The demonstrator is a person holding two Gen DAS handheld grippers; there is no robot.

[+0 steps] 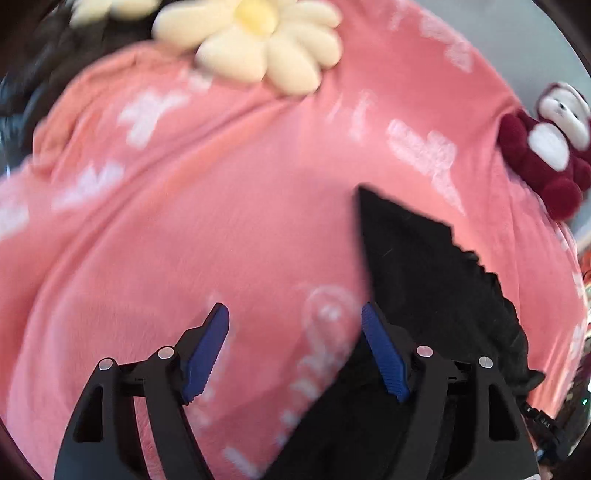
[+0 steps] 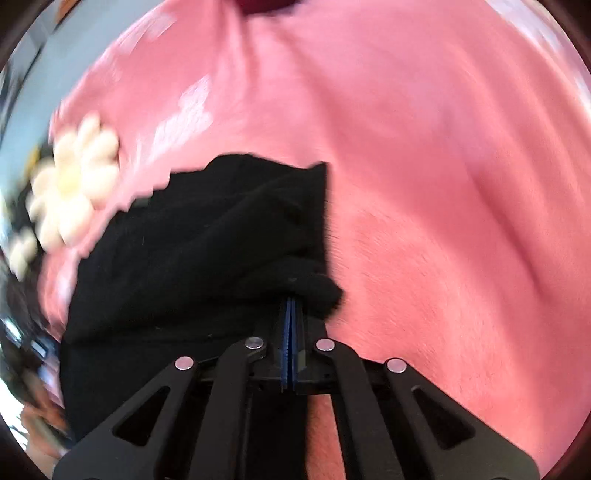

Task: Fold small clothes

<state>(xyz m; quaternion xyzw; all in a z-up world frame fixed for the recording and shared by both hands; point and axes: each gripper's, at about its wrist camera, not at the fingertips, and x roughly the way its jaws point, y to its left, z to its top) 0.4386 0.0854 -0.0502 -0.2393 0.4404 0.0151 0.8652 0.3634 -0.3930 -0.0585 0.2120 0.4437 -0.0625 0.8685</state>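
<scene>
Left gripper [image 1: 295,347]: jaws apart, hovering over pink blanket [image 1: 221,221], holding nothing. Black garment [image 2: 199,251] lies on the blanket, to its right. Right gripper [image 2: 291,306]: jaws clamped on the garment's edge.

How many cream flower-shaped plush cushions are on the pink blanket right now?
2 visible. One large cream flower cushion lies at the pink fleece blanket's far edge; a second cream flower cushion, cropped and blurred, sits left of it. Others may be hidden.

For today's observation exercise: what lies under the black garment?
A pink blanket with white print spreads out beneath the black garment on all visible sides. Whatever lies directly under the cloth is covered. The right gripper is shut on its edge.
</scene>
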